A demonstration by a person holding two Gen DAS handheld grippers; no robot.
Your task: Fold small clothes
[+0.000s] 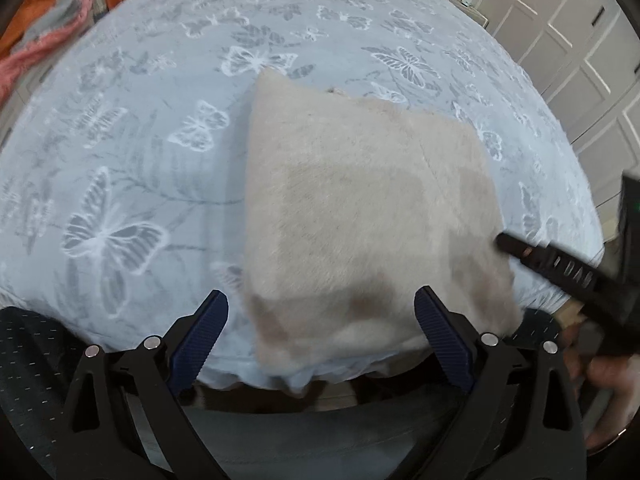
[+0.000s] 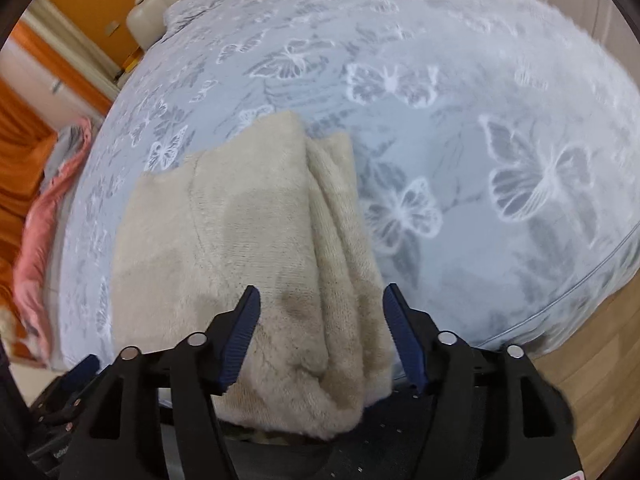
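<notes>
Lies folded at the near edge of the butterfly-print bedspread: cream fleece garment. Left gripper spread wide, empty, above its near edge. Right gripper likewise spread, empty, over the folded layers.

1. A bed fills most of both views. It has a pale blue cover printed with white and grey butterflies.
2. A pink cloth with a grey cloth on top lies at the far left edge of the bed.
3. White cabinet doors with dark handles stand beside the bed in the left wrist view.
4. An orange curtain hangs at the left in the right wrist view.
5. A wooden floor shows at the lower right, next to the bed.
6. A beige padded headboard is at the far end of the bed.
</notes>
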